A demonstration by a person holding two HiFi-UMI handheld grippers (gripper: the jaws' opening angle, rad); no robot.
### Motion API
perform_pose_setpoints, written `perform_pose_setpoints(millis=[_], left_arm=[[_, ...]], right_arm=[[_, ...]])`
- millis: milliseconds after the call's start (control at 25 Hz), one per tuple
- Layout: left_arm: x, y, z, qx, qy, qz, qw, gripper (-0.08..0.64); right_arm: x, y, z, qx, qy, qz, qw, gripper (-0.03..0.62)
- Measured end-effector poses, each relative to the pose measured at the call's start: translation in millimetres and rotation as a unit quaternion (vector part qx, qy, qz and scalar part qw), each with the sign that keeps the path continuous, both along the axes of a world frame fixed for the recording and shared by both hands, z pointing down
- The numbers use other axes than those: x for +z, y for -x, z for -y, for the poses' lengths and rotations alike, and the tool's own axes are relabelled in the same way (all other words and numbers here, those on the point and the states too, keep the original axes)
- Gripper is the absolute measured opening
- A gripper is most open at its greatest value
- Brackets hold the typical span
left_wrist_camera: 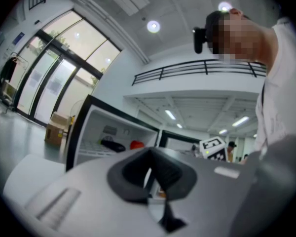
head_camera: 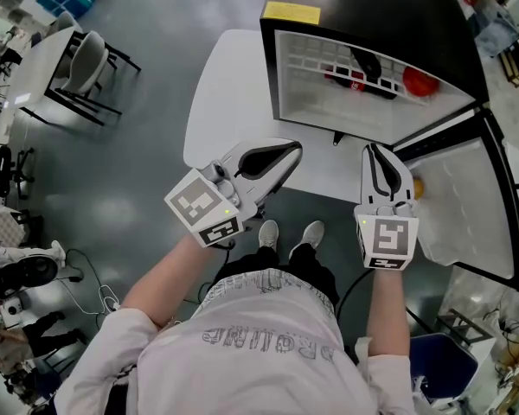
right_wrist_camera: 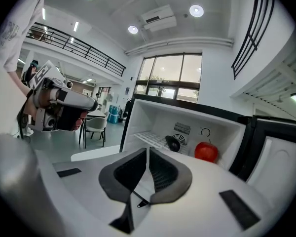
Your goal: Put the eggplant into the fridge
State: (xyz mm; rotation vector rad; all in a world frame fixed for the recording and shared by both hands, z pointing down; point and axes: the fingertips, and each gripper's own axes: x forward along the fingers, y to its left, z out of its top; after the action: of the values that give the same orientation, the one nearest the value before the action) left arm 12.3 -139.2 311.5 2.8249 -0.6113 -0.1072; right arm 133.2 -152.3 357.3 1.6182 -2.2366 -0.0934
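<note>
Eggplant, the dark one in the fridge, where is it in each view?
Head view: eggplant on the fridge shelf, upper right of centre.
Left gripper view: left of centre, above the jaws.
Right gripper view: just right of centre, above the jaws.
Shared landmark: the red apple on its right in every view.

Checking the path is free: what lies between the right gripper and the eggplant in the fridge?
Head view: only bare table and wire shelf between right gripper and eggplant.

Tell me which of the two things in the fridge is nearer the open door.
The round red fruit, on the right beside the door; the dark eggplant lies to its left.
</note>
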Motion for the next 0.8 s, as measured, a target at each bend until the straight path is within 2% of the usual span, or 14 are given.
perform_pose_setpoints(millis=[800], left_arm=[[-5.3,9.2,-6.2,0.004,-0.007,-0.001,1.0,0.008]], right_arm=[[-17.0,16.4,-29.8,-0.009,-0.004,0.029,1.0,0.005]])
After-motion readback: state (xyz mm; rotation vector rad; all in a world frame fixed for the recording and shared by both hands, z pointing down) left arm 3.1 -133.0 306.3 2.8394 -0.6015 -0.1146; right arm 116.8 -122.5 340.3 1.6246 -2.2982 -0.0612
